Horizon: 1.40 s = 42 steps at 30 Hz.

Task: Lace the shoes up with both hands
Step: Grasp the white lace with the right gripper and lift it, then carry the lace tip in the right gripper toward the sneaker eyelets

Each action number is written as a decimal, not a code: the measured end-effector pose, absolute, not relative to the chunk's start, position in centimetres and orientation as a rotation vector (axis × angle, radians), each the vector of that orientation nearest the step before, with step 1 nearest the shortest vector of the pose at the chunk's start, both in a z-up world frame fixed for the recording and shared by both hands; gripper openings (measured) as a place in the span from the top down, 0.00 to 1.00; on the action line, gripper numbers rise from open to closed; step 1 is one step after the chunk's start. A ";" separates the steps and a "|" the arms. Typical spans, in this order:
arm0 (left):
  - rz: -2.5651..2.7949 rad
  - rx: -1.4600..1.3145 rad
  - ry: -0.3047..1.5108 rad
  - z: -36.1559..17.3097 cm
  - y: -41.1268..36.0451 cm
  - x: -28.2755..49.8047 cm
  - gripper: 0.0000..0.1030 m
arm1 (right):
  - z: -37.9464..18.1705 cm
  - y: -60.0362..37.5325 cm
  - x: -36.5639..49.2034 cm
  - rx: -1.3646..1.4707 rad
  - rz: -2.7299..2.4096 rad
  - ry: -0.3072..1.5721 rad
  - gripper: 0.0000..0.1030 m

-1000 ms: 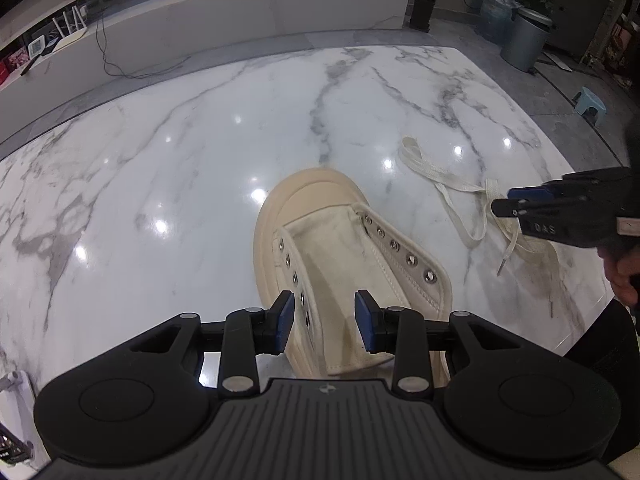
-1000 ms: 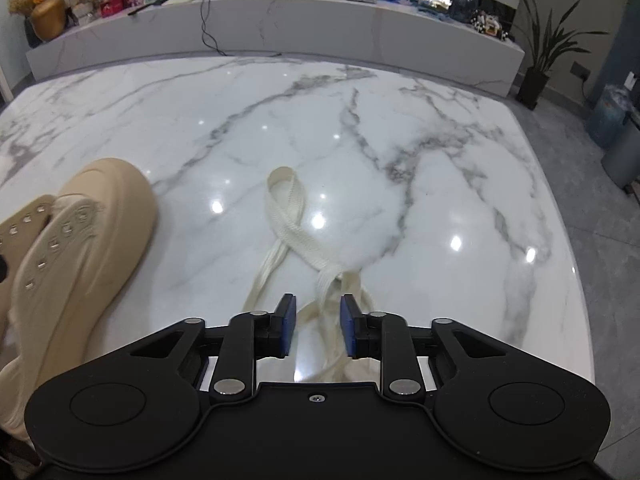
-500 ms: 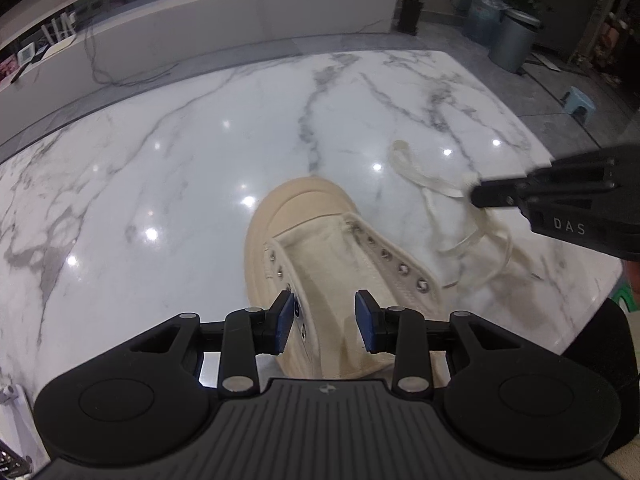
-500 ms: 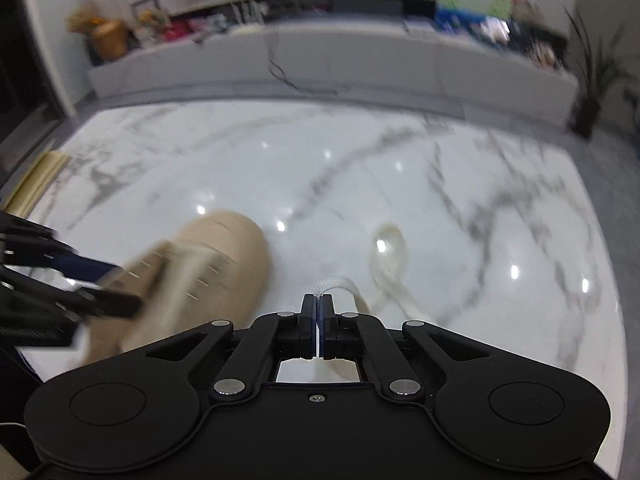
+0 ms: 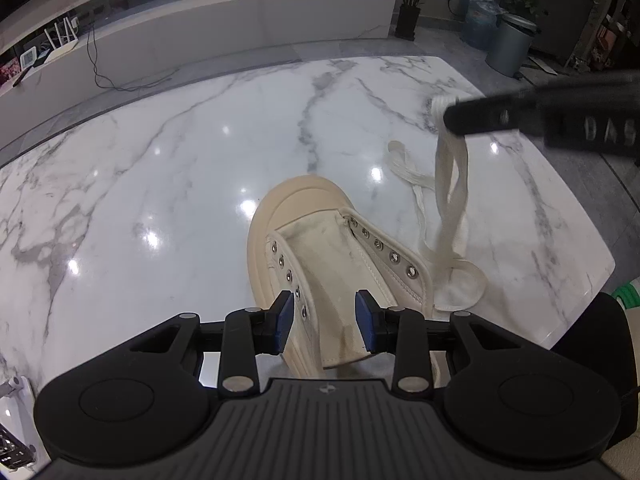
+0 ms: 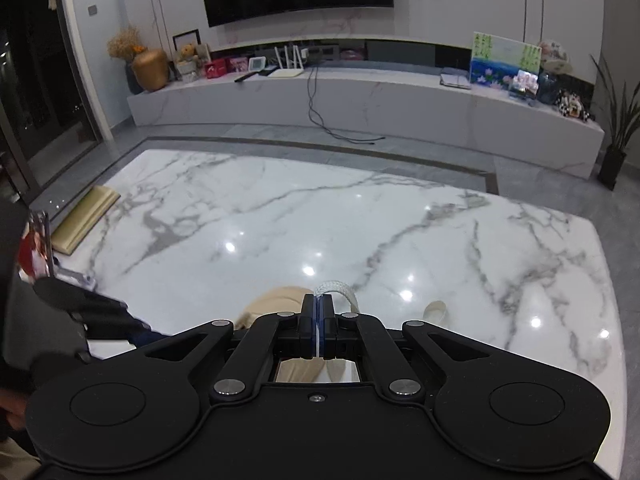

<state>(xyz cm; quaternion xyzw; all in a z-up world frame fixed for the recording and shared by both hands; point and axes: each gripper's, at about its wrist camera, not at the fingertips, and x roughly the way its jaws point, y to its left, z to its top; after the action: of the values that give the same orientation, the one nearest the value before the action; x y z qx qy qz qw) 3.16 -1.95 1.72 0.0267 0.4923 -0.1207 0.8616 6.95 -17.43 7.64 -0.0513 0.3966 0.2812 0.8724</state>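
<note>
- The shoe [image 5: 320, 256] stands on the table [image 5: 160, 200], near its front edge, toe pointing away toward the far bench [image 5: 240, 20].
- The left gripper [image 5: 325, 320] hangs above the shoe's heel end, one finger over each row of eyelets.
- The lace [image 5: 452, 200] lies on the table just right of the shoe; part of it loops near the toe, part curls beside the heel.
- The right gripper [image 5: 452, 118] is raised right of the shoe and beyond its toe, with a bend of the lace hanging from its tip down to the table.
- A bin [image 5: 510, 44] and a plant [image 5: 412, 0] stand on the floor beyond the table, right of the shoe.
- A book [image 6: 86, 218] lies at the table's far-left corner, well apart from the shoe.
</note>
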 end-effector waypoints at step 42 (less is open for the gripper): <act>-0.255 0.127 1.104 0.0 -2.3 3.1 0.69 | -0.9 -19.4 4.1 -0.618 0.824 0.978 0.90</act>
<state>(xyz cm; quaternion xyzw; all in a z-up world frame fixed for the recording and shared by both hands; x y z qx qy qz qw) 3.13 -2.26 0.04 0.0602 0.5227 -0.1207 0.8418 4.14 -19.37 -0.91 -0.2838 0.4488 0.3781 0.7583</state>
